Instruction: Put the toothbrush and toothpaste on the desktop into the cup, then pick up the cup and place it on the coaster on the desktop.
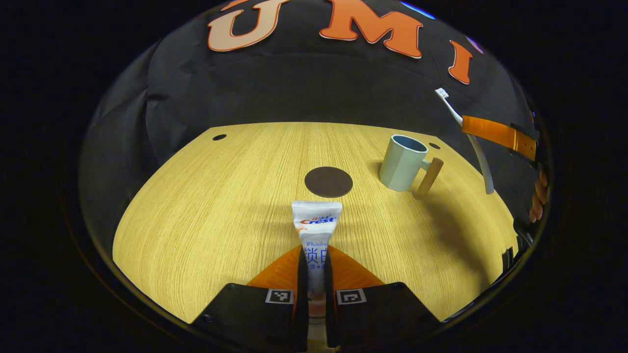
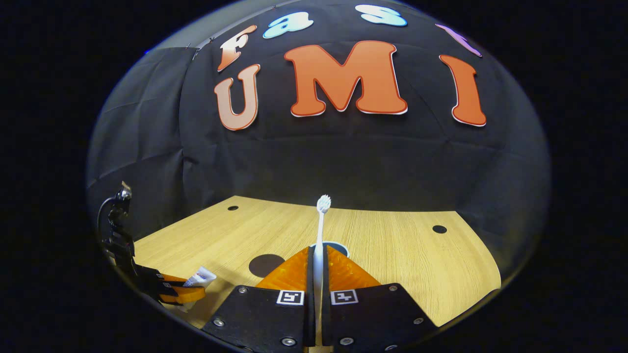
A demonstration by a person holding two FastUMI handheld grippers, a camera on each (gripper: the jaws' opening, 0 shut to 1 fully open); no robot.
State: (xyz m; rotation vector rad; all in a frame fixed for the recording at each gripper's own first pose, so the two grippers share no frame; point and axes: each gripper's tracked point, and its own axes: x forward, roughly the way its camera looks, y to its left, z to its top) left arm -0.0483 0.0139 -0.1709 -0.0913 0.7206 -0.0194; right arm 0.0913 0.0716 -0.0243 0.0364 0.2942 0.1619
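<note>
**Both grippers loaded, cup waiting on the desk**

In the left gripper view, the left gripper is clamped on the toothpaste, both fingers pressing the tube's sides. The tube points forward, its flat crimped end farthest from the camera, above the wooden desk. Just beyond the tube's end lies the coaster, a dark round disc flat on the desk. Farther back and to the right stands the cup, upright, pale, with a wooden handle on its right side; it sits apart from the coaster. At the right edge of this view the right gripper holds the toothbrush tilted, bristles up, above and to the right of the cup, with a hand behind it.

In the right gripper view, the right gripper is closed tight on the toothbrush, both fingers pinching its handle, the brush head up and away from the camera. Just past the fingertips the rim of the cup peeks out, almost directly beneath the brush. The coaster lies to the left of it. At the far left the left gripper holds the toothpaste.
</note>
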